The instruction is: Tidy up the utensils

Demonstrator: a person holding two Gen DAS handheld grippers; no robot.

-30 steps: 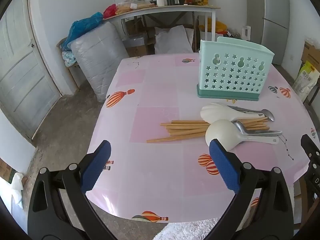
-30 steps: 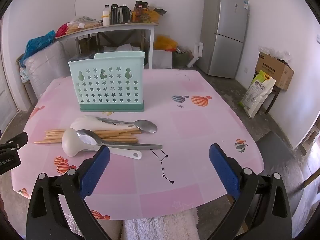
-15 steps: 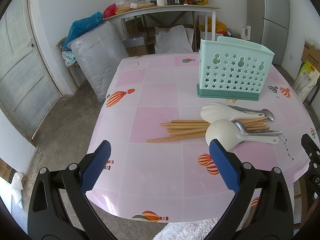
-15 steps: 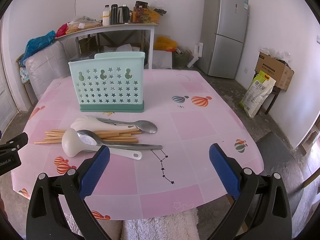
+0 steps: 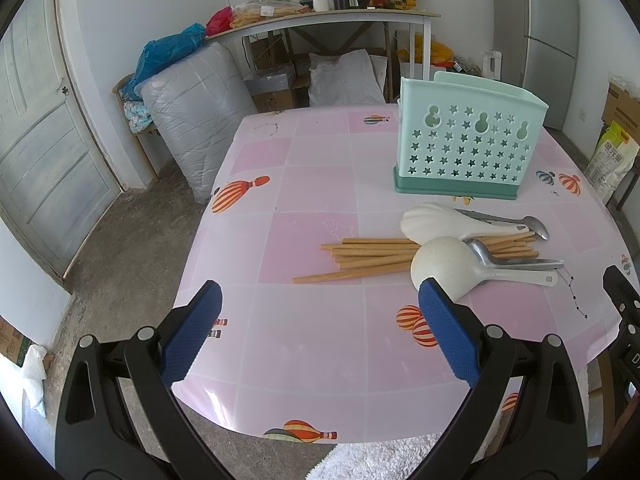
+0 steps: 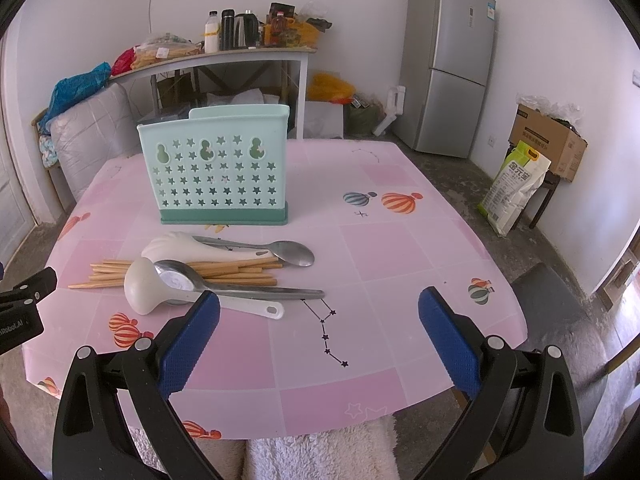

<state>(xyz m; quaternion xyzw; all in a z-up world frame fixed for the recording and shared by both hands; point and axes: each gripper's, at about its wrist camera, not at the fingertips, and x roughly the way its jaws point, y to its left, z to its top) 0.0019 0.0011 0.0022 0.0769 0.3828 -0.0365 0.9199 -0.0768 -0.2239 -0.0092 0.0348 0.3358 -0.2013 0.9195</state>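
- Chopsticks [image 6: 180, 274], spoons and ladles are lying piled at 6 o'clock of the caddy [image 6: 218, 172].
- Left hand-held gripper [image 5: 320, 334] and right hand-held gripper [image 6: 320, 334] are hovering spread, gripping nothing.

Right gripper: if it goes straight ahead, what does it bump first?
Probably the bare pink tablecloth, right of the spoons. The right gripper is open; depth is unclear.
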